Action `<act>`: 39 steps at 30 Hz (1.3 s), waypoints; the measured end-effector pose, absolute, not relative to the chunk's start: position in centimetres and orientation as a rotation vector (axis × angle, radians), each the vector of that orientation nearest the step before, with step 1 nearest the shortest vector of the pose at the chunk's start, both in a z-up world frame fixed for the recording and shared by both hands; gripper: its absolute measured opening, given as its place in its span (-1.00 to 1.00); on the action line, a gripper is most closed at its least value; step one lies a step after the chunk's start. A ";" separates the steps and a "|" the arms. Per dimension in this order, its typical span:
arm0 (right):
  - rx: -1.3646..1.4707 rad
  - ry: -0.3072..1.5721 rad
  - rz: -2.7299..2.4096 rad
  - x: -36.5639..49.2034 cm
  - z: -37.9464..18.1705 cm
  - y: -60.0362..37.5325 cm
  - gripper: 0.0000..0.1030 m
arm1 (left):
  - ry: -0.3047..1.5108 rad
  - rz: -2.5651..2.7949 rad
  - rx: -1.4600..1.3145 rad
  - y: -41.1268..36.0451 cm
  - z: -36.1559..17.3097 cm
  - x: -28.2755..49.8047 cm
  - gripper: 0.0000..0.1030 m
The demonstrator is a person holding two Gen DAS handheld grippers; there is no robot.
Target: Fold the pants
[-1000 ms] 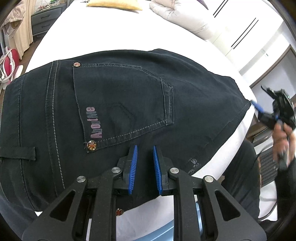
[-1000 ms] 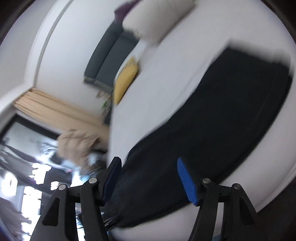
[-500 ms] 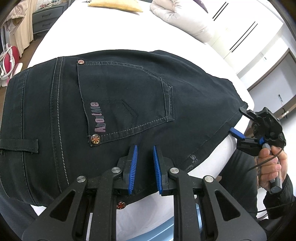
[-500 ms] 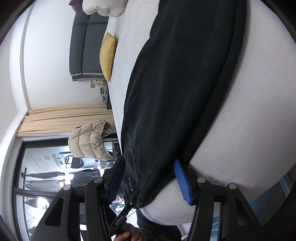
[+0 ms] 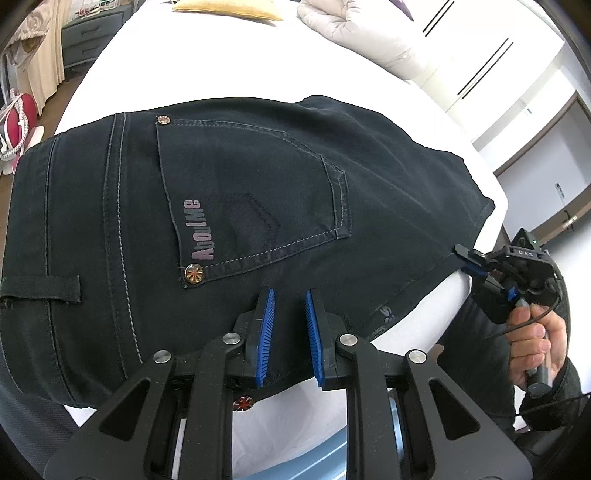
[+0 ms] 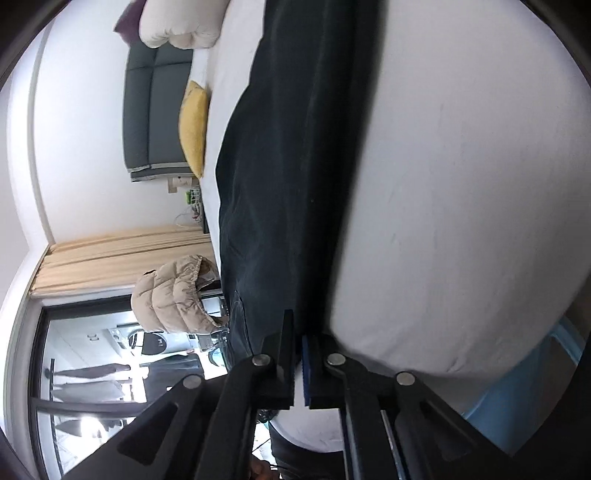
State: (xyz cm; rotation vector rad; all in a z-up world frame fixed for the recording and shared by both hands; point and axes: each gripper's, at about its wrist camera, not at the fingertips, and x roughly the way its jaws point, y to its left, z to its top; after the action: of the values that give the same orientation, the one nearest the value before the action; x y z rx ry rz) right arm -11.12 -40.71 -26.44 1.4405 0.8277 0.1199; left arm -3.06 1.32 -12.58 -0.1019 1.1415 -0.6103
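Observation:
Dark denim pants [image 5: 258,206] lie flat on the white bed [image 5: 207,62], back pocket up, waistband at the left. My left gripper [image 5: 289,295] hovers over the near edge of the pants, its blue pads a little apart with nothing between them. My right gripper [image 5: 466,260] shows in the left wrist view at the right, at the near hem corner. In the right wrist view the right gripper [image 6: 297,332] has its jaws closed on the edge of the pants [image 6: 288,184].
A yellow pillow [image 5: 225,9] and a white duvet [image 5: 354,29] lie at the far end of the bed. A dresser [image 5: 85,35] and curtain stand at the left. White wardrobes [image 5: 498,62] are at the right. A beige puffer jacket [image 6: 173,295] hangs by the window.
My right gripper came in to the hem corner of the pants and closed on the fabric edge. My left gripper stayed over the near edge.

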 end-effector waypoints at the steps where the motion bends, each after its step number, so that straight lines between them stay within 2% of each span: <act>1: 1.423 0.825 0.130 -10.8 -26.3 -40.7 -0.92 | 1.142 -0.610 -0.103 1.3 -12.6 -3.0 -0.67; 4: 1.345 0.821 0.115 -9.8 -25.0 -41.2 -0.76 | 1.146 -0.614 -0.107 1.4 -12.6 -2.8 -0.67; 6: 1.372 0.781 0.110 -9.4 -24.8 -42.7 -0.37 | 1.147 -0.615 -0.111 1.5 -12.7 -2.8 -0.67; 7: 1.401 0.745 0.103 -9.4 -24.7 -43.5 -0.34 | 1.146 -0.615 -0.112 1.6 -12.7 -2.8 -0.66; 8: 1.426 0.696 0.078 -9.5 -24.6 -44.9 -0.34 | 1.145 -0.615 -0.112 1.7 -12.8 -2.8 -0.67; 10: 1.447 0.644 0.028 -9.7 -24.8 -47.2 -0.52 | 1.144 -0.614 -0.111 1.7 -12.8 -2.9 -0.67; 11: 1.456 0.638 0.009 -9.8 -25.1 -48.0 -0.89 | 1.143 -0.614 -0.110 1.7 -12.8 -2.9 -0.67; 12: 1.460 0.639 -0.023 -10.1 -25.4 -48.8 -0.93 | 1.143 -0.615 -0.109 1.7 -12.8 -2.9 -0.67; 19: 1.463 0.586 -0.072 -12.2 -25.8 -51.6 -0.93 | 1.145 -0.612 -0.107 1.7 -12.9 -2.9 -0.67; 22: 1.458 0.581 -0.102 -12.7 -24.9 -52.7 -0.72 | 1.149 -0.607 -0.105 1.6 -12.8 -2.9 -0.67; 24: 1.443 0.560 -0.154 -13.3 -23.7 -53.5 -0.44 | 1.148 -0.599 -0.092 1.5 -12.5 -3.0 -0.66; 25: 1.404 0.551 -0.205 -13.8 -22.5 -54.2 -0.41 | 1.143 -0.593 -0.077 1.2 -12.2 -3.1 -0.66; 29: 1.193 0.561 -0.173 -12.2 -17.3 -54.6 -0.43 | 1.097 -0.572 -0.022 0.3 -10.2 -3.7 -0.66; 31: 1.127 0.611 -0.052 -9.4 -16.3 -52.9 -0.70 | 1.057 -0.600 -0.037 -0.3 -8.6 -3.5 -0.66; 32: 1.115 0.649 0.034 -7.4 -16.4 -51.7 -0.84 | 1.034 -0.614 -0.039 -1.0 -7.8 -3.2 -0.66; 35: 1.122 0.793 0.193 -1.5 -18.5 -47.3 -0.87 | 1.023 -0.658 -0.030 -4.0 -6.8 -1.0 -0.66; 39: 1.160 0.937 0.287 4.2 -21.6 -43.1 -0.87 | 1.061 -0.685 -0.034 -8.1 -9.0 3.8 -0.66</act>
State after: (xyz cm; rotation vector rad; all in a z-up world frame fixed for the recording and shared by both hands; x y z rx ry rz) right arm 4.16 -43.07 -21.64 1.1601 0.9372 0.2866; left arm 3.76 -8.10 -8.96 -0.0343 1.0609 -0.6848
